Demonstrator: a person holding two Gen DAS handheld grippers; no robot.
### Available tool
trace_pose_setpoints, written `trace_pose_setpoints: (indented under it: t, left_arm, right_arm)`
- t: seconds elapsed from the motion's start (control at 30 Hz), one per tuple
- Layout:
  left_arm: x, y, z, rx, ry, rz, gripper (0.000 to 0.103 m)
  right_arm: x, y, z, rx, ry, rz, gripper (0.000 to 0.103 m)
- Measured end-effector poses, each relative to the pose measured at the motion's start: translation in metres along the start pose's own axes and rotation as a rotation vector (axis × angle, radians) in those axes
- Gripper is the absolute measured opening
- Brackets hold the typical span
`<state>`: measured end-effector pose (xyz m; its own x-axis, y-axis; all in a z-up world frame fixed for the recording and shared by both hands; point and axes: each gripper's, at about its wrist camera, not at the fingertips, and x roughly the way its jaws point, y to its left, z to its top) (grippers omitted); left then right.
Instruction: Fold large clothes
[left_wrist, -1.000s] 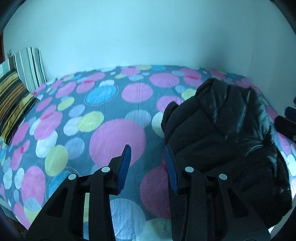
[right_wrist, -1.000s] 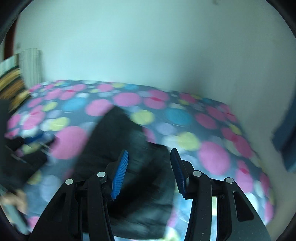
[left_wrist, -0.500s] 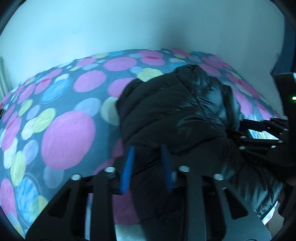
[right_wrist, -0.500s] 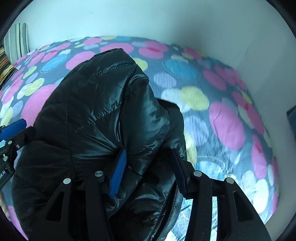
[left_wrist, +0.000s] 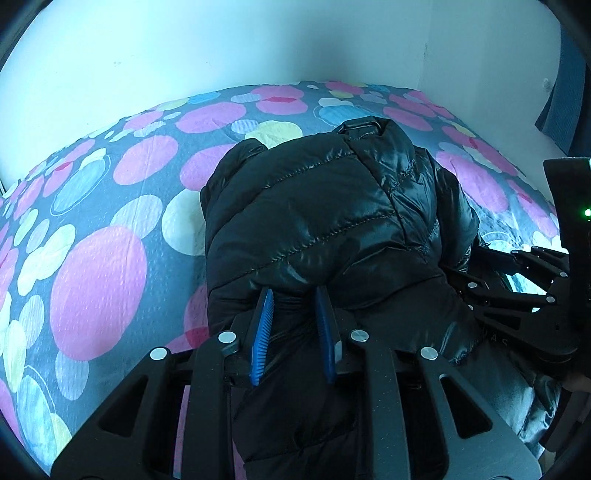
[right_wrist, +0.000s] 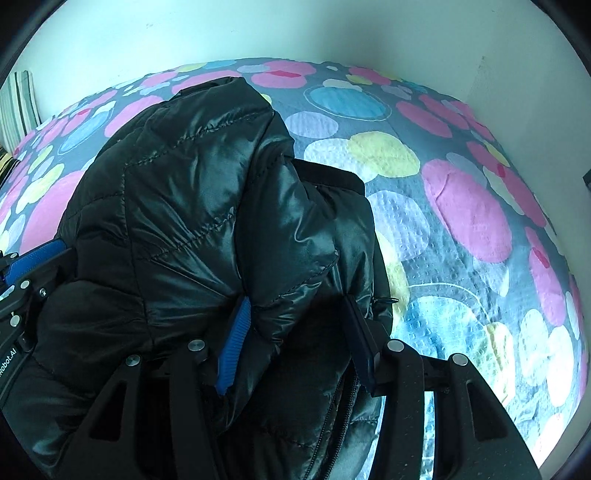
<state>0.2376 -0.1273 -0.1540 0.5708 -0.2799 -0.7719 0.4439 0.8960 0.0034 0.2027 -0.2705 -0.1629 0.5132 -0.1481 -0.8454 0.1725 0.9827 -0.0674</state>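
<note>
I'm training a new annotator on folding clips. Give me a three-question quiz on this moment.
1. True or false: the black puffer jacket lies on a bed cover printed with coloured circles.
2. What fills the gap between the jaws of the left gripper? A) bare cover B) jacket fabric C) a pillow
3. Which part of the jacket runs down beside the right gripper: a zipper or a row of buttons?

Key: 1 true; 2 B; 3 a zipper.
</note>
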Motion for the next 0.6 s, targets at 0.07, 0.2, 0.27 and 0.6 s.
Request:
trace_pose_setpoints:
  t: [0.07,0.2,0.27,0.6]
  left_arm:
    - [0.001,0.001,0.000,0.002,-0.002,-0.001,0.023]
    - [0.002,0.000,0.000,0.006,-0.009,0.004,0.023]
    - [0.002,-0.001,0.000,0.008,-0.011,0.005,0.023]
    - [-0.010,0.003,0.003,0.010,-0.022,0.002,0.025]
  right_arm:
    - [0.002,-0.001,0.000,0.010,-0.005,-0.001,0.049]
    - [0.000,0.002,-0.003,0.021,-0.015,-0.004,0.049]
    - [-0.001,0.003,-0.004,0.022,-0.020,-0.006,0.049]
    - [-0.003,0.003,-0.007,0.029,-0.037,-0.001,0.049]
